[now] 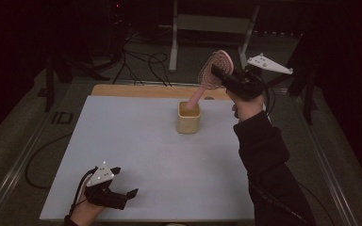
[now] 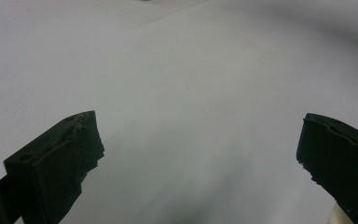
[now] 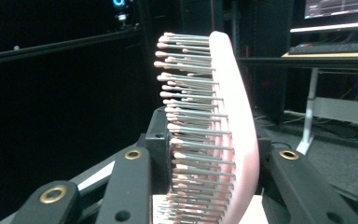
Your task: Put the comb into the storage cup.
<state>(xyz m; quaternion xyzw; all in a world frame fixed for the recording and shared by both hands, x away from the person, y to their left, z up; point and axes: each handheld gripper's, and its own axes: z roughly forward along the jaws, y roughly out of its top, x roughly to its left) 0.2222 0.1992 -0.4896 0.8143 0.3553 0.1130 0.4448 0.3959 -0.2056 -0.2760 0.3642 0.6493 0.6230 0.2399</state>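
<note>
Hairbrush (image 1: 213,70), pink, is what I have in my right gripper (image 1: 226,75): from the high view its head is up in the air past the far right of the white table (image 1: 136,155), bristles toward the camera, pinched at the head by the black jaws. Its handle slants down to the left toward the mouth of the small yellow cup (image 1: 189,117) standing at the table's far middle; whether the tip is inside or just above the rim I cannot tell. My left gripper (image 1: 125,188) sits low at the near left corner of the table, well apart from the cup, its jaws spread with nothing between them.

From the left gripper view, the two black jaws stand wide apart over bare white table (image 2: 186,93).

From the right gripper view, the hairbrush (image 3: 235,121) stands nearly upright between the jaws, bristles pointing left, and the jaws press on it from both sides.
</note>
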